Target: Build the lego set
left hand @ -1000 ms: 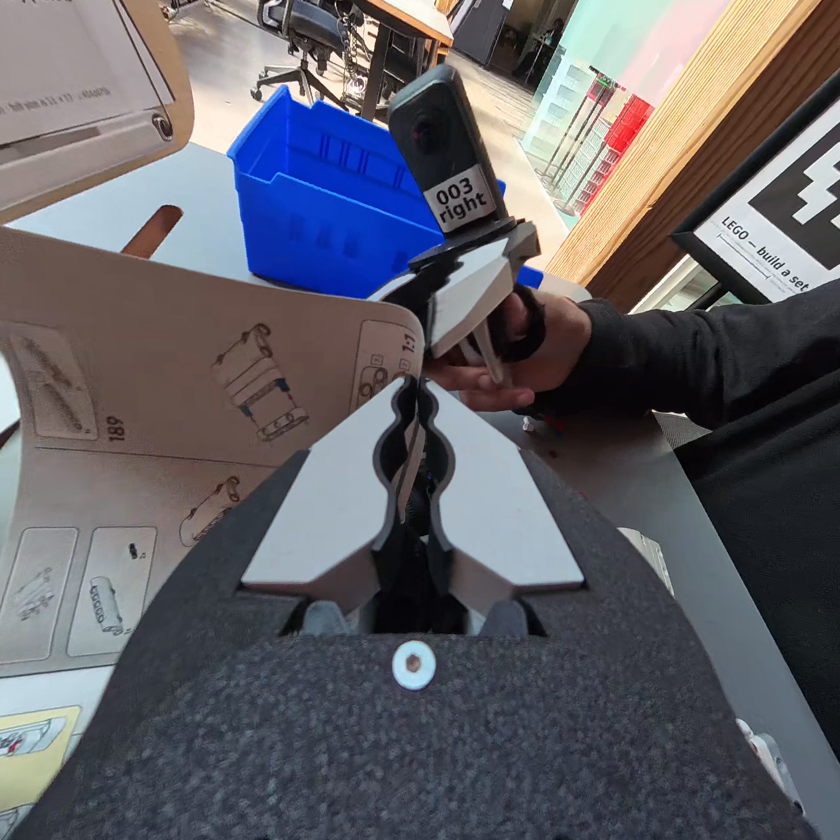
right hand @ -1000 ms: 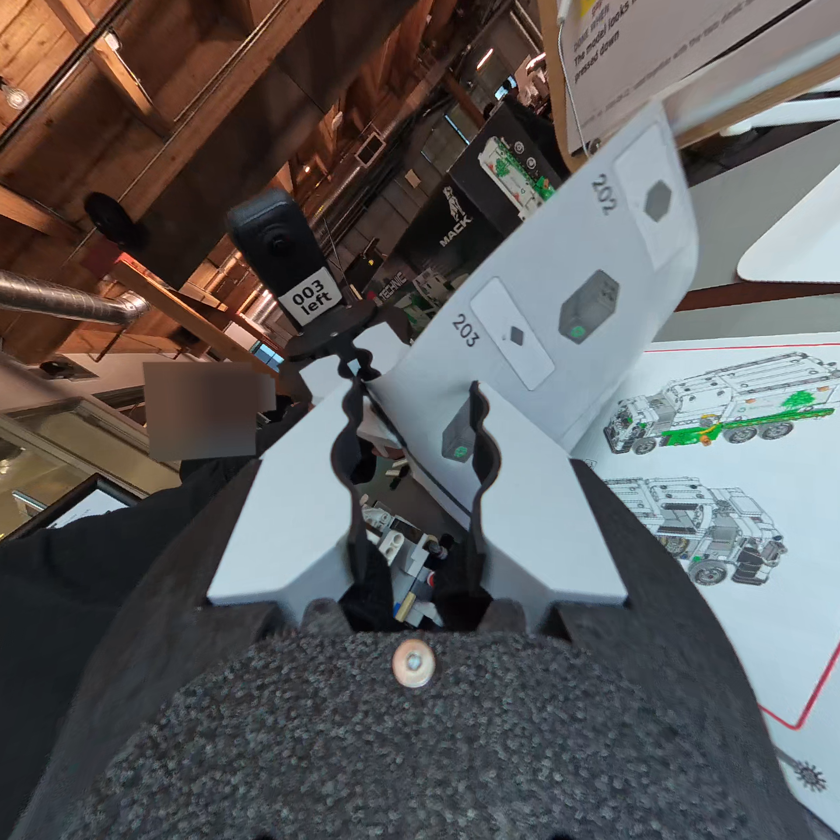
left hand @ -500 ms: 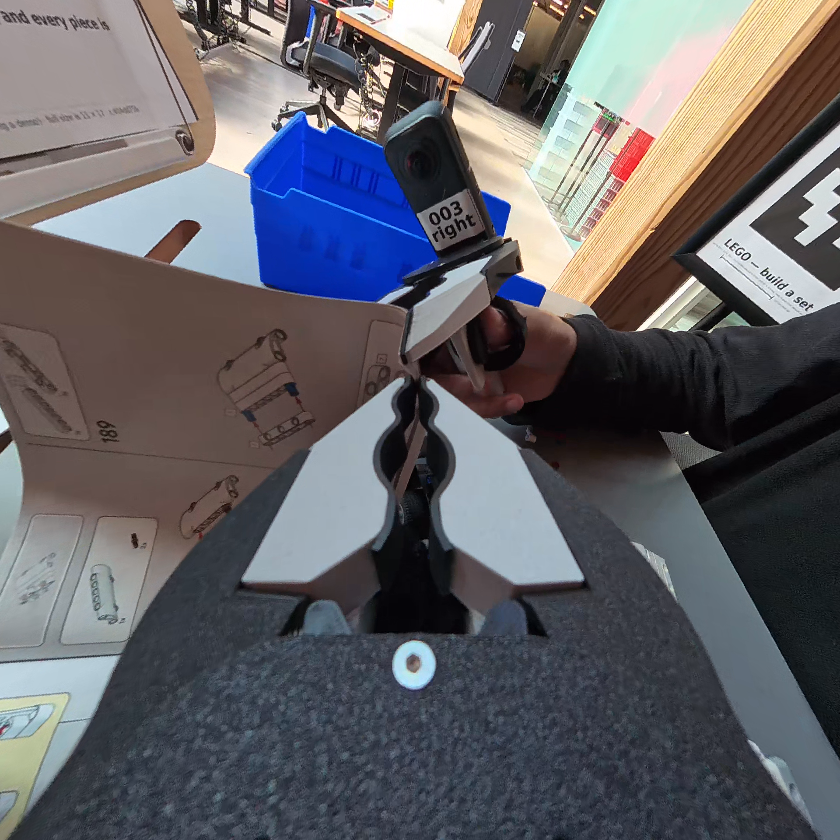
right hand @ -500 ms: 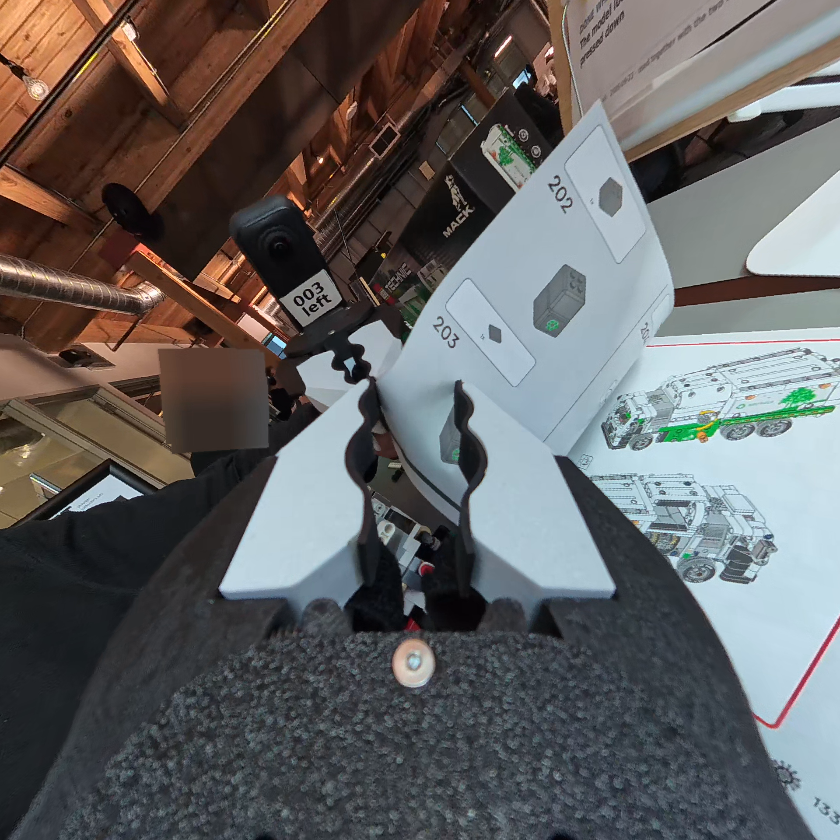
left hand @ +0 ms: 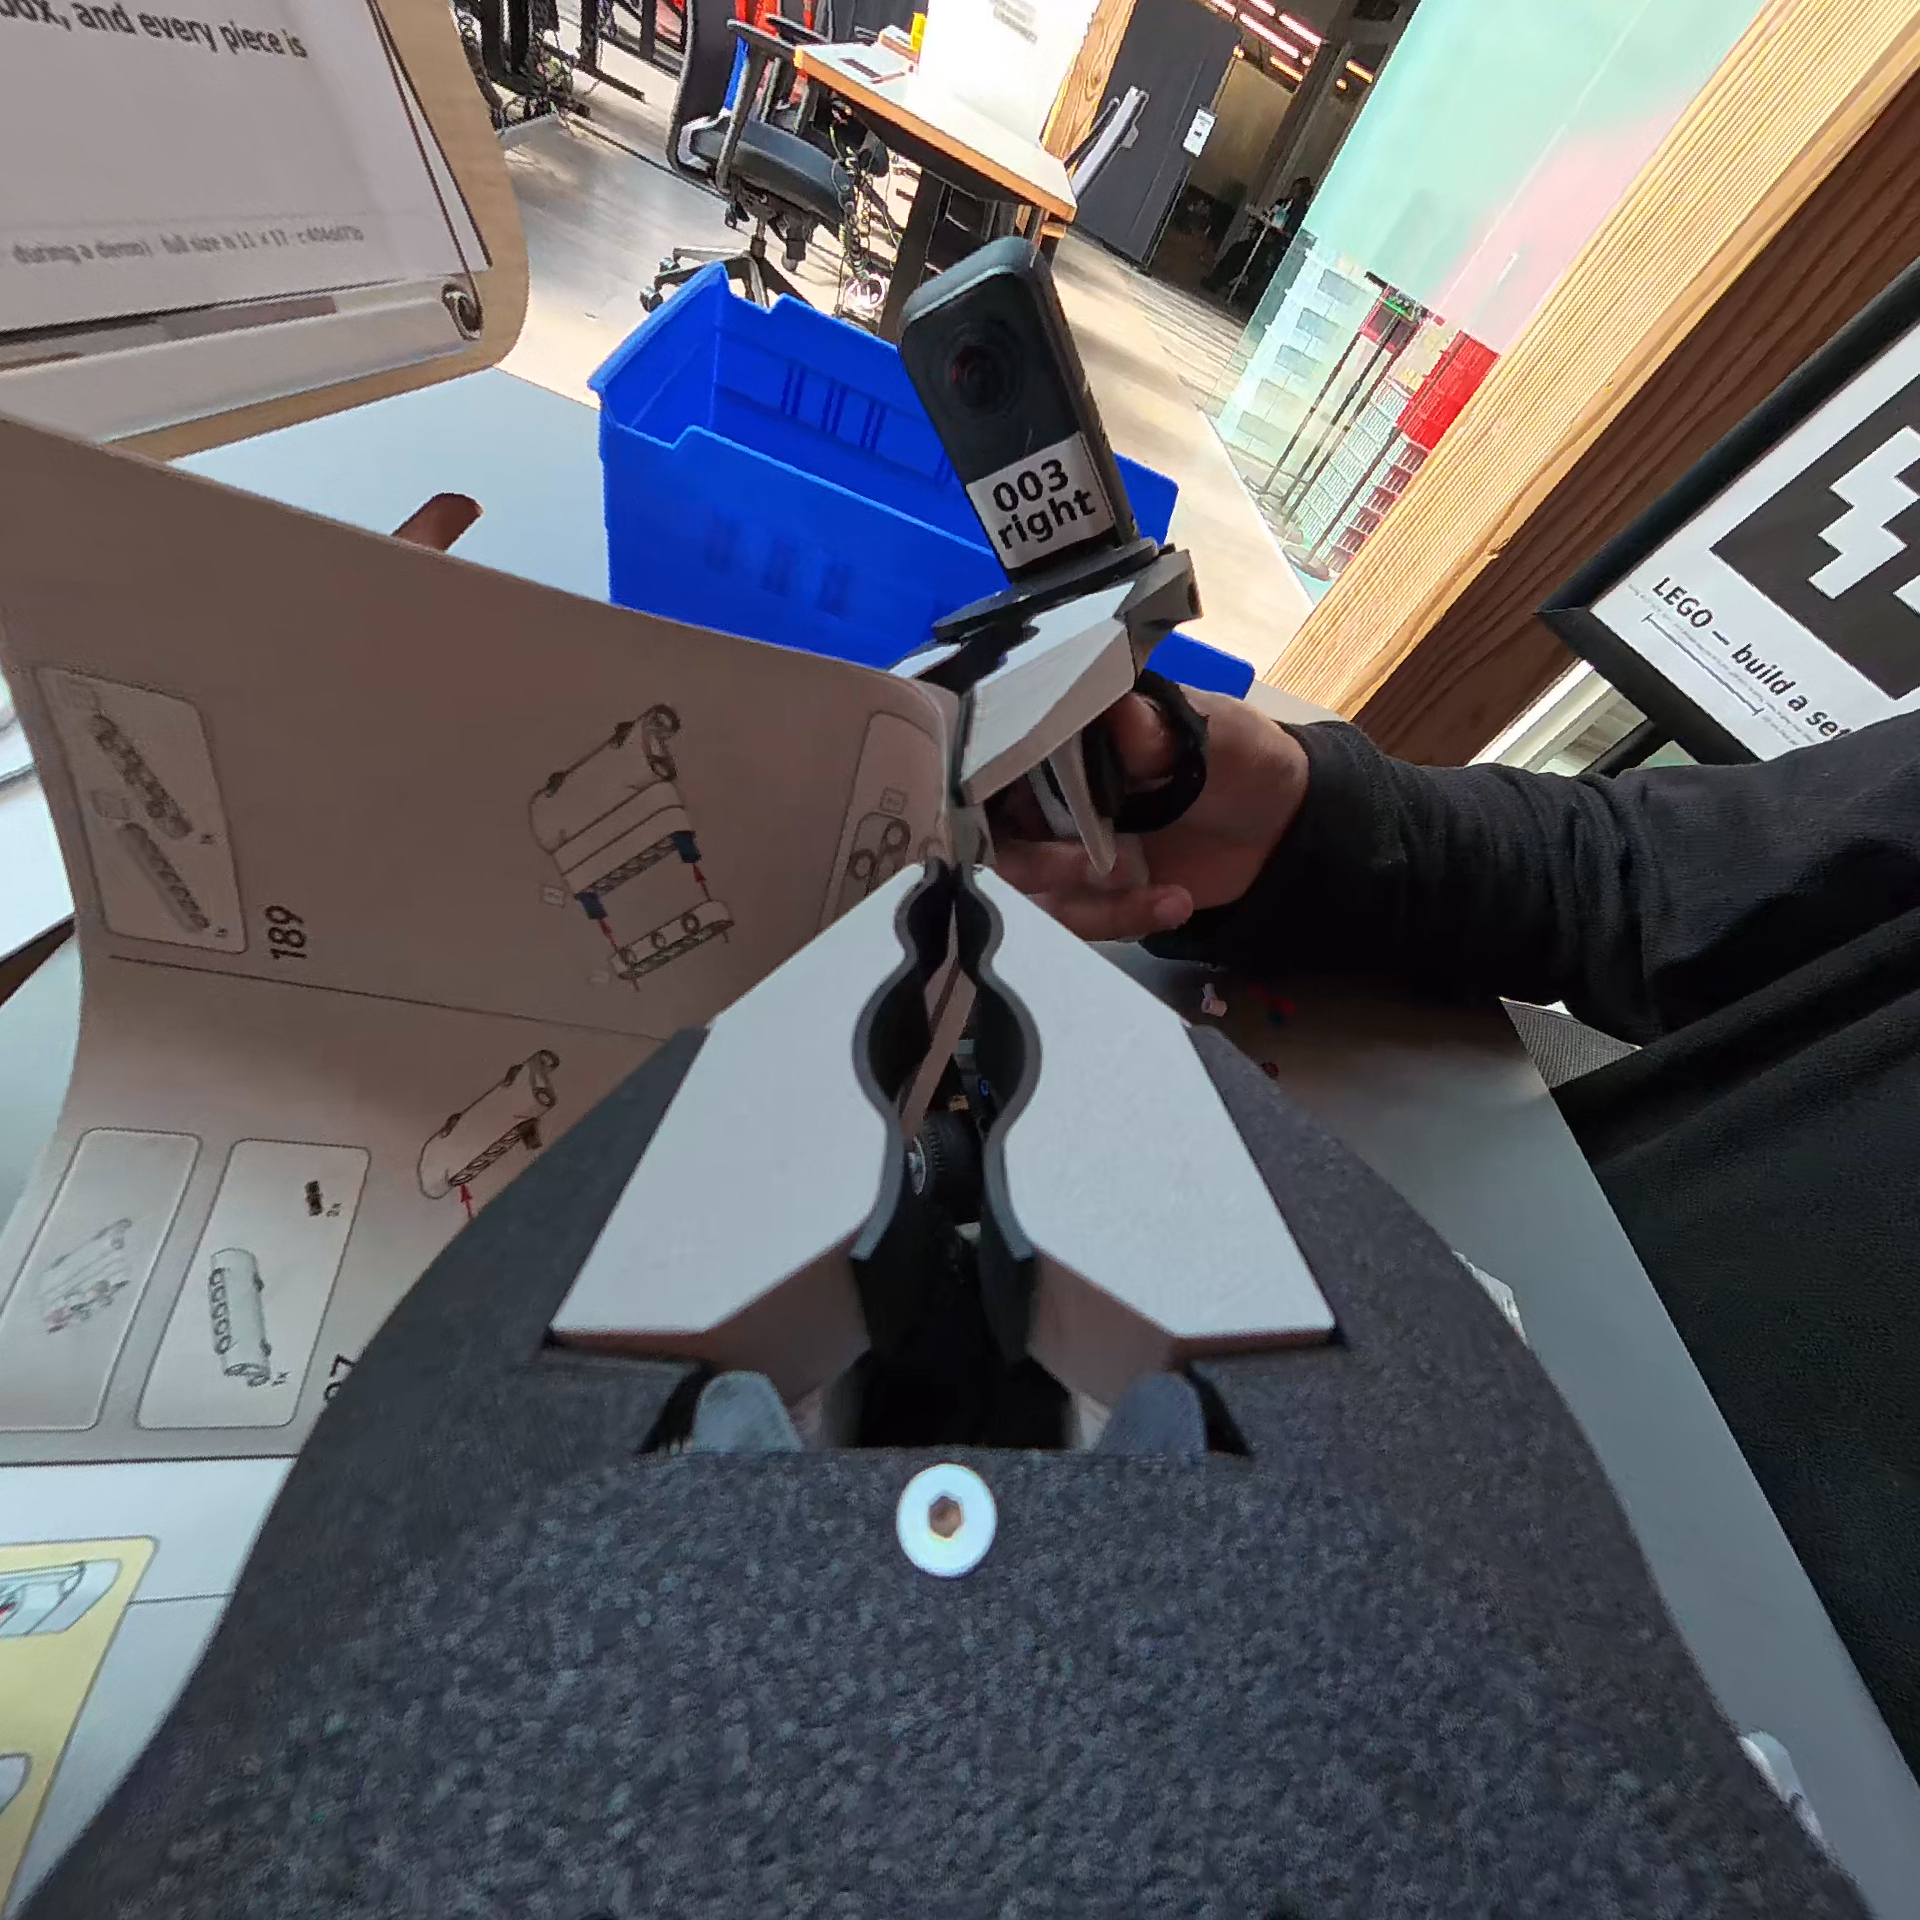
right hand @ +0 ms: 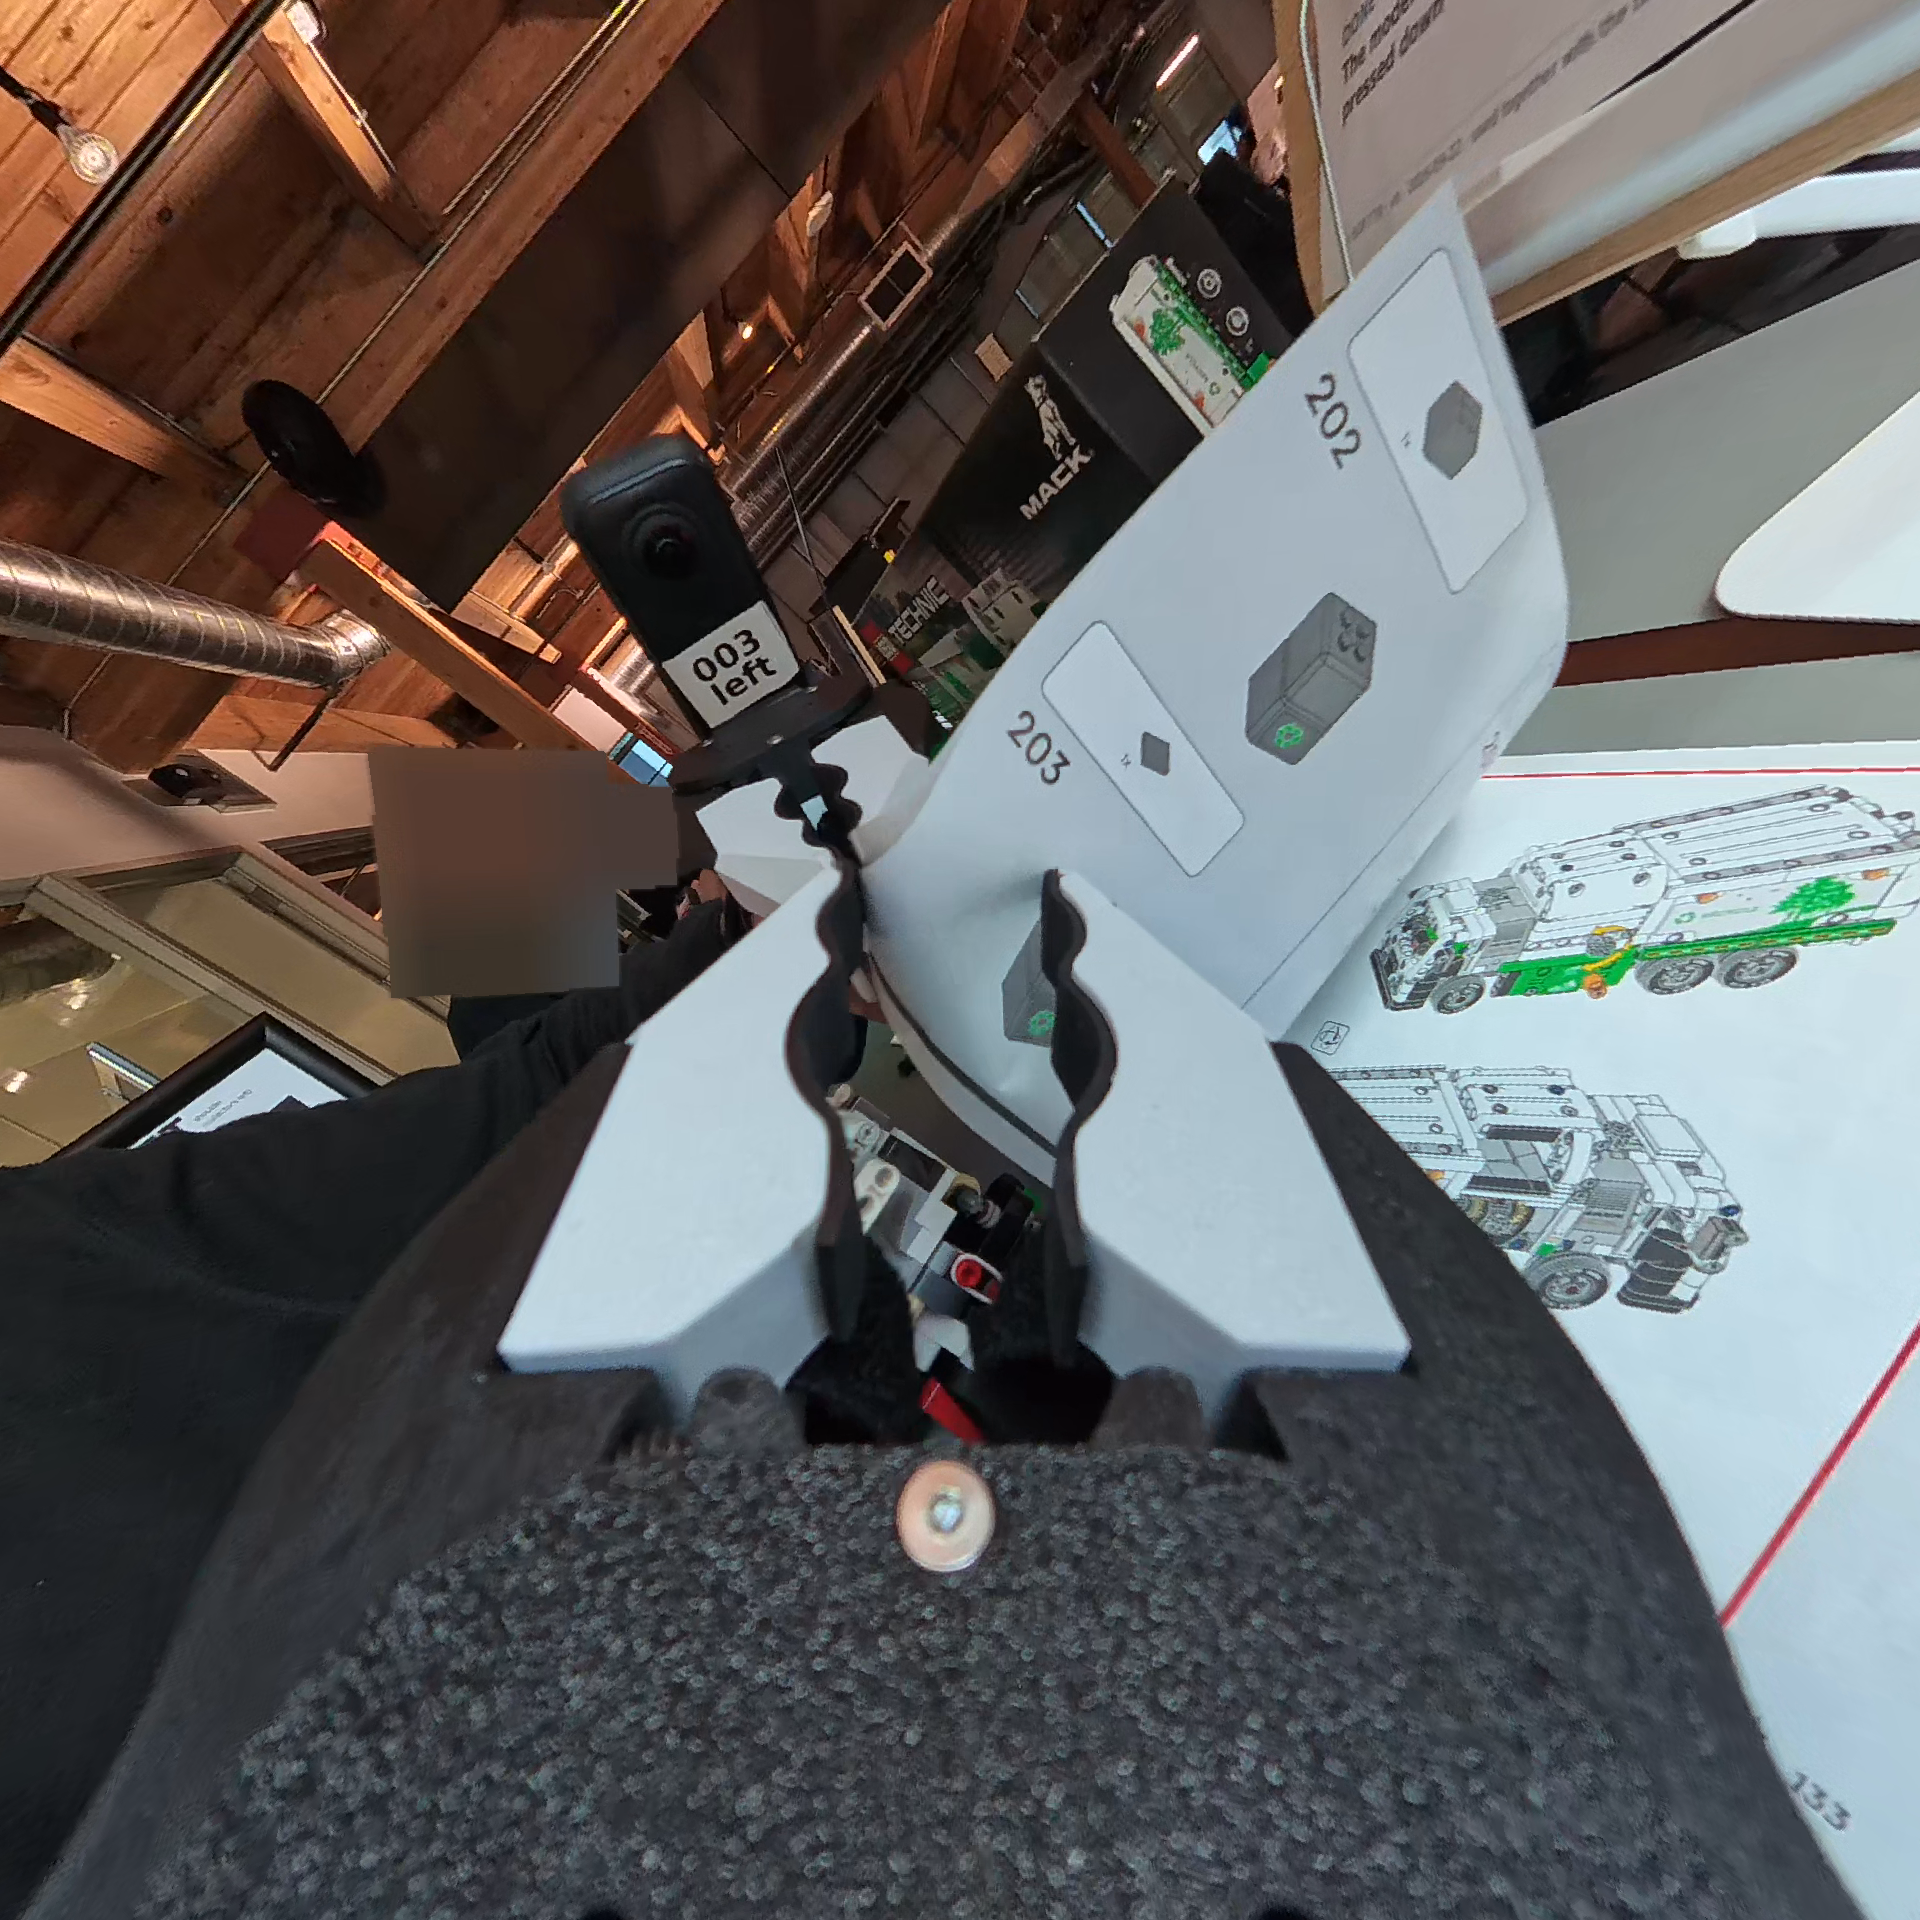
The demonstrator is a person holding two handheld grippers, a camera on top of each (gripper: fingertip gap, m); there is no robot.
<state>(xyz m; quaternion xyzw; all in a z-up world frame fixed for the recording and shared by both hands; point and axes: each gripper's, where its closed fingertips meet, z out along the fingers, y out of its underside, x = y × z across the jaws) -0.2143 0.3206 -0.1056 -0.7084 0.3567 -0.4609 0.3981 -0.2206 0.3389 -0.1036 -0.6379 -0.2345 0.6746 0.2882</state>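
The left gripper [left hand: 951,883], grey-fingered with wavy black pads, is pinched down on the edge of a raised page of the white paper instruction booklet [left hand: 436,831], the sheet edge running between its nearly closed jaws; the page bears numbered line drawings of assembly steps, its writing left unquoted. The right gripper [right hand: 951,894], of the same build, stands with jaws parted a moderate way and nothing clamped; the lifted page [right hand: 1247,644] rises just beyond and partly between its fingertips, though whether either pad touches it cannot be told. Each gripper carries a black camera with a white printed label, as the opposite view shows. Below the right gripper's fingers sits a partly built lego model [right hand: 940,1216] in white, grey, black and red; the flat printed sheet [right hand: 1558,1091] beside it shows white-and-green trucks. A blue plastic bin [left hand: 790,488] stands on the grey table [left hand: 1455,1143]; a black-framed sign [left hand: 1787,582] leans at right.
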